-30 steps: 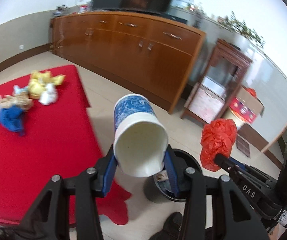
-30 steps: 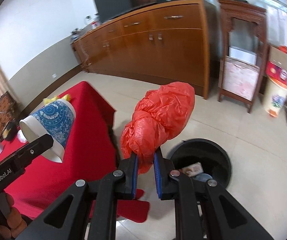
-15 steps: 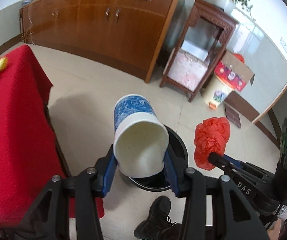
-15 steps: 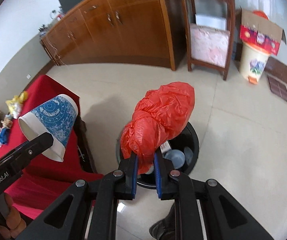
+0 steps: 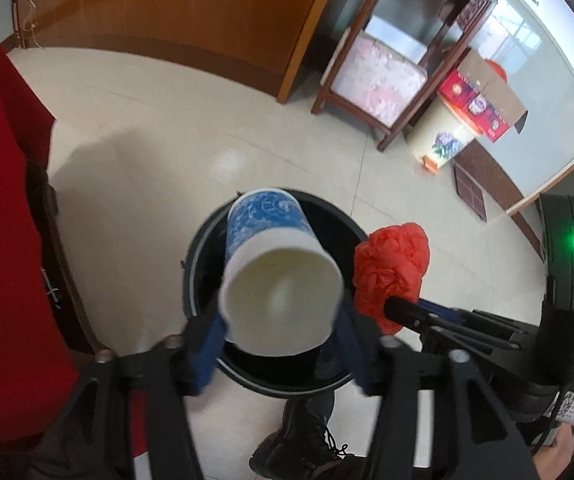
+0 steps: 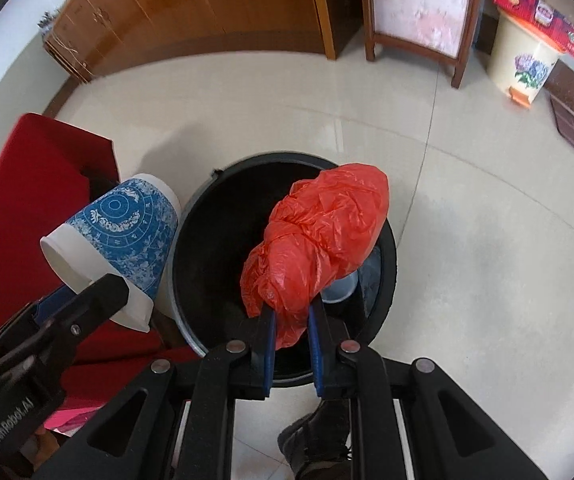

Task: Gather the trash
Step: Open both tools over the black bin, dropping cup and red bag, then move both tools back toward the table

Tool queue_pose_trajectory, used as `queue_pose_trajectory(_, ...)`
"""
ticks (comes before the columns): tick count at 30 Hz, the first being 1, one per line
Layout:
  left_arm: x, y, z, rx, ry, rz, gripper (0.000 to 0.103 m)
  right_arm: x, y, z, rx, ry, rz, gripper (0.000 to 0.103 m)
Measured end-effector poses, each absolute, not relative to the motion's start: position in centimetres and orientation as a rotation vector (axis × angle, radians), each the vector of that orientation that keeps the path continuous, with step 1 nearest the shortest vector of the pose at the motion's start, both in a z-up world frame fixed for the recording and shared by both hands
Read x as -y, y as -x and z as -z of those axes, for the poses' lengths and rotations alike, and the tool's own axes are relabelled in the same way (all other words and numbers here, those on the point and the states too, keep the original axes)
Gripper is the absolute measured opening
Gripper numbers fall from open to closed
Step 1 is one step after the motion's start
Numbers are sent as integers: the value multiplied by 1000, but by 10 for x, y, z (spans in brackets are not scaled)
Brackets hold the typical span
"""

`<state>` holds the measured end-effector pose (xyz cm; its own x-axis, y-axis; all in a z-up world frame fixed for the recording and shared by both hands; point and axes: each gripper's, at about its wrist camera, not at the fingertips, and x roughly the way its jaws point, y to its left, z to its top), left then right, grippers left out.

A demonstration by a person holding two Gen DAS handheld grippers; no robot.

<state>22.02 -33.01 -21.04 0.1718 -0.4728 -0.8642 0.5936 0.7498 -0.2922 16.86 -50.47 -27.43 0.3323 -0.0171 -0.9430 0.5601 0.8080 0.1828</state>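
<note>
Beige tiled floor (image 6: 467,240), black bin (image 6: 387,248), flowered pail (image 6: 523,64), wooden stand (image 5: 387,120) on it

Blue-and-white patterned cup (image 5: 275,264), red bag (image 6: 319,240), black bin (image 6: 387,248)

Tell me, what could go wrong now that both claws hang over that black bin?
1. In the right wrist view the paper cup in the left claw sits over the bin's rim, near the red tablecloth; released there, it might fall outside.
2. The red plastic bag is light and crumpled; it could cling to the right claw when it opens.
</note>
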Motion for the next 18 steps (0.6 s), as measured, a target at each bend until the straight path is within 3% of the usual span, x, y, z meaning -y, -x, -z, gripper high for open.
queue_pose_trajectory(1,334,-223,216,-1198,-120,757,69,509,-171,279,-1207,-532,419,48)
queue_pose_trajectory(3,338,-228,226,-1247,-116,752,73,516,-170,279,-1198,-544,447,61)
queue_pose_trajectory(7,344,-230,228,-1273,-139,738,73,524,-161,257,-1127,-548,503,61)
queue_pose_trajectory(14,327,-223,190,-1156,-171,738,74,516,-139,201,-976,-564,544,61)
queue_pose_trajectory(18,324,-224,178,-1144,-135,790,79,504,-124,173,-895,-574,551,62)
